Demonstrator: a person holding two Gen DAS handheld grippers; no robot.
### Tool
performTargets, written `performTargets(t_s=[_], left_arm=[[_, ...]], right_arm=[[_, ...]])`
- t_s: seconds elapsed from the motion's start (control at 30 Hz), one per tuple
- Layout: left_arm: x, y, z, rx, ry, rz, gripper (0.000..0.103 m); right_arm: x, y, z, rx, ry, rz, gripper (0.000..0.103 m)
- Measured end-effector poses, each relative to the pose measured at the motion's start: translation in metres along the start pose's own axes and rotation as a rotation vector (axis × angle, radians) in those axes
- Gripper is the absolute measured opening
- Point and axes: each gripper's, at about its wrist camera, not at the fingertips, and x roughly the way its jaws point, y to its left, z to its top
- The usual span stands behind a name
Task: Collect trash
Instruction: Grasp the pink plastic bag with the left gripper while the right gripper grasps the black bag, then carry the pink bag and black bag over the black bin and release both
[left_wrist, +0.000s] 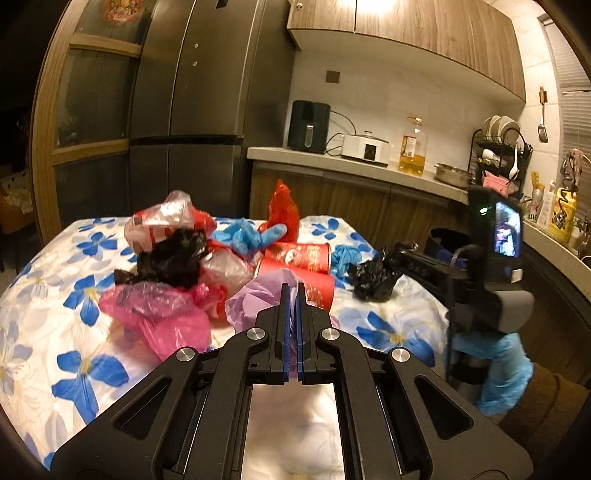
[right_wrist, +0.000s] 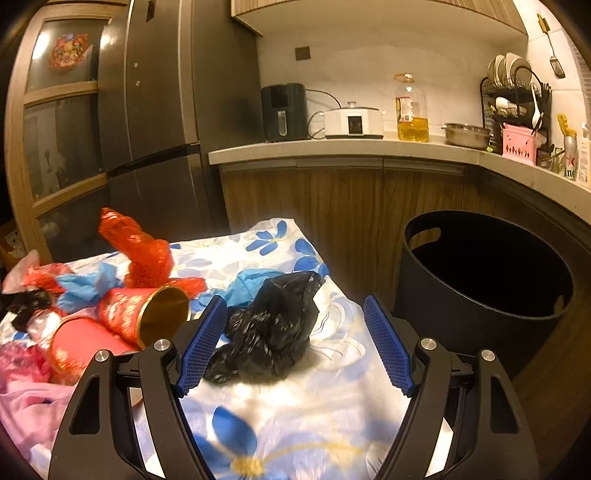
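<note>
My left gripper (left_wrist: 293, 290) is shut on a lilac plastic bag (left_wrist: 251, 301), which bunches around and between the blue pads above the floral tablecloth (left_wrist: 85, 236). A crumpled black bag (right_wrist: 269, 332) lies on the cloth between the fingers of my right gripper (right_wrist: 294, 301), which is open. Its left pad (right_wrist: 203, 343) sits close beside the bag and the right pad (right_wrist: 388, 347) is well apart from it. In the left wrist view the same black bag (left_wrist: 373, 280) lies in front of the right gripper's body (left_wrist: 491, 258), held by a hand in a blue glove (left_wrist: 506, 369).
A heap of trash covers the table: two red paper cups (right_wrist: 147, 314), a pink bag (left_wrist: 159, 314), blue gloves (left_wrist: 251, 236), a red net bag (right_wrist: 144, 251) and another black bag (left_wrist: 173, 258). A black bin (right_wrist: 424, 280) stands right of the table. Behind runs a cluttered kitchen counter (right_wrist: 332, 151).
</note>
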Motion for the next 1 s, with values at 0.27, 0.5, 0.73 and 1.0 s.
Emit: performTargets(t_s=[0.27,0.5,0.73,1.0], left_arm=[[0.007,0.0,0.006,-0.001,-0.001,-0.002,0.001],[0.008,-0.003,0.009,0.001,-0.001,-0.003,0.001],[0.003,-0.011,0.014,0.012,-0.017,-0.014,0.001],[-0.003,-0.032,0.025,0.039,-0.039,-0.06,0.001]], right_arm=[[0.033,-0.005,-0.002,0.03,0.066,0.009,0.056],[0.038,-0.009,-0.005,0.049,0.096,0.053,0.01],[-0.004,-0.021,0.004,0.084,0.043,0.095,0.005],[-0.071,-0.036,0.014,0.061,-0.031,0.14,0.004]])
